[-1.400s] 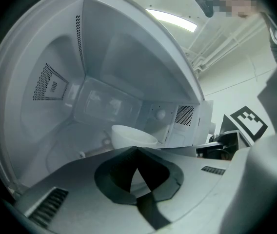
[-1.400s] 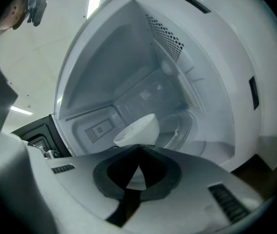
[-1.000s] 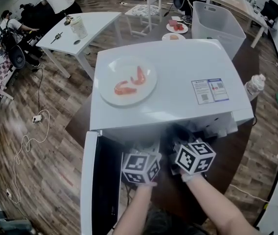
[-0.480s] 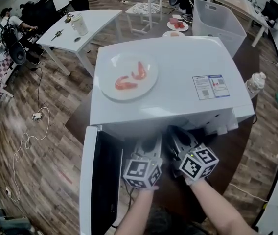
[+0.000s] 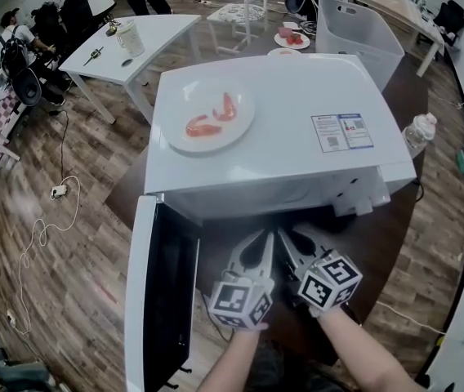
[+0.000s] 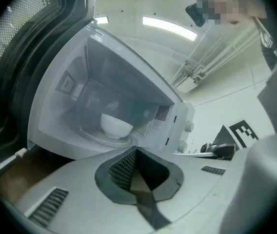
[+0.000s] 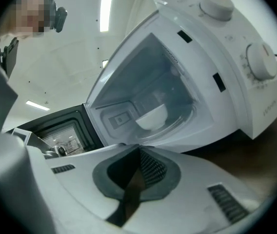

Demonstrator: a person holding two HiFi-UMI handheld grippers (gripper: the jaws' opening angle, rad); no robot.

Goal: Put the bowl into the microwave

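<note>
A white bowl [image 6: 116, 126] stands upright on the glass turntable inside the white microwave [image 5: 281, 149]. The right gripper view shows the bowl [image 7: 151, 117] in the same place. The microwave door [image 5: 154, 300] hangs wide open at the left. Both grippers sit side by side in front of the opening, outside the cavity and apart from the bowl. My left gripper [image 5: 258, 245] is shut with nothing in it, its tips meeting [image 6: 136, 151]. Close to its right, my right gripper [image 5: 295, 243] is also shut and empty, jaws together [image 7: 138, 149].
On the microwave's top lies a white plate [image 5: 207, 117] with two shrimps, and a printed label [image 5: 345, 131] is stuck further right. The control knobs [image 7: 260, 60] are on the right of the front. A bottle [image 5: 420, 133], a plastic bin [image 5: 359, 35] and a white table [image 5: 134, 47] stand beyond.
Both grippers have drawn back from the microwave opening toward me. The bowl has stayed inside, and the door is still open.
</note>
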